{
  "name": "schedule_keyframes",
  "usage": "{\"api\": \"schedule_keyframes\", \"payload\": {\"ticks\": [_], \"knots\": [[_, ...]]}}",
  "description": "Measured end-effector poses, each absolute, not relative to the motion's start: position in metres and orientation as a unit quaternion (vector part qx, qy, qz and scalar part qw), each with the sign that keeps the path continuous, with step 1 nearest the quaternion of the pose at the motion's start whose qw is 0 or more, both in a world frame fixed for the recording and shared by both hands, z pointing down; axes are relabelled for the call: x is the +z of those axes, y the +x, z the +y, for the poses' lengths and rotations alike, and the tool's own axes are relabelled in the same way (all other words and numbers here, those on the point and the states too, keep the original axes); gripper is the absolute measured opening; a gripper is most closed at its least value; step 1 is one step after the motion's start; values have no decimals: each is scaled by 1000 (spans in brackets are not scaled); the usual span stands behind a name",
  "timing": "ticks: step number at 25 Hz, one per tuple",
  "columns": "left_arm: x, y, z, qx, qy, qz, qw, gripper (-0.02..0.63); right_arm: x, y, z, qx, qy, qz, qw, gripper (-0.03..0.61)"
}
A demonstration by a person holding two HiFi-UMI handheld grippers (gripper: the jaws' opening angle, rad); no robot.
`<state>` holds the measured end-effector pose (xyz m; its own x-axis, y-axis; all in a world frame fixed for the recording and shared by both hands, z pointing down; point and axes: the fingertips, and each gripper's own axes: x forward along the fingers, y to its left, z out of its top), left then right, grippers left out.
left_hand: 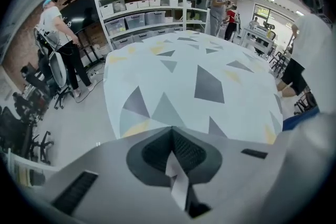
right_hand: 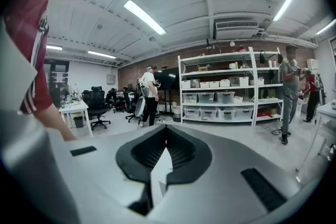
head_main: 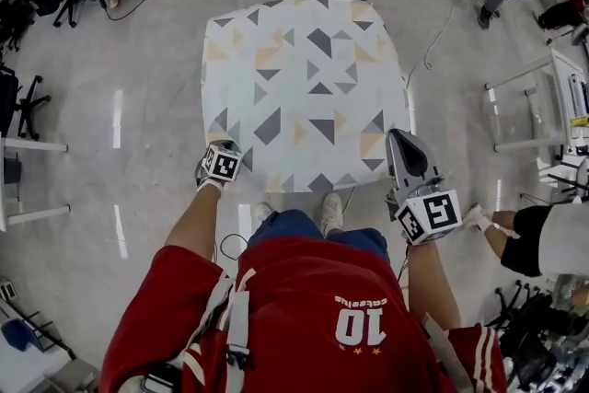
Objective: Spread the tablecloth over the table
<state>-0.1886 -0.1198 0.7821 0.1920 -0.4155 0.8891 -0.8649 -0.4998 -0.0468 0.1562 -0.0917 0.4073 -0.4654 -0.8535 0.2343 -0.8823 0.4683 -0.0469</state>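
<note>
Tablecloth (head_main: pixel 304 92), white w/ grey & yellow triangles, lies flat across the whole counter, which is hidden under it. L claw (head_main: pixel 222 148) is at the cloth's near-left corner, pointing steeply down. R claw (head_main: pixel 399 139) is at the near-right corner, pointing closer to level.

In the left gripper view the L claw (left_hand: pixel 172 136) is closed tight w/ a narrow strip of cloth pinched btw its pads. The rest of the cloth stretches away ahead, its left side draping down. In the right gripper view the R claw (right_hand: pixel 166 136) is closed the same way on a white strip of cloth, and looks out over the room, not the counter.

Around it:
- The person's shoes (head_main: pixel 329 213) stand right at the near edge, btw the two claws.
- A bystander in white top & black shorts (head_main: pixel 538 239) is at the R, w/ a gloved hand (head_main: pixel 478 218) just beside the R claw's marker cube.
- A white cable (head_main: pixel 434 40) trails on the floor (head_main: pixel 138 106) off the cloth's far-right corner.
- A white desk frame (head_main: pixel 534 106) stands further R, well apart.
- Black office chairs (head_main: pixel 28 101) stand at the L, well apart.
- A white shelf unit (right_hand: pixel 226 86) w/ storage bins runs along the brick wall, w/ a person in grey (right_hand: pixel 289 92) beside it.
- A person in a white tee (left_hand: pixel 58 34) stands L of the counter, next to gear on stands.
</note>
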Motion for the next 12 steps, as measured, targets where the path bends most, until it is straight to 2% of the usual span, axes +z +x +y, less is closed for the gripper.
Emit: {"api": "schedule_keyframes", "payload": {"ticks": [12], "knots": [[781,-180,-102,474,678,-493,269,3,426,222,-104,103,479,-867,91,14]]}}
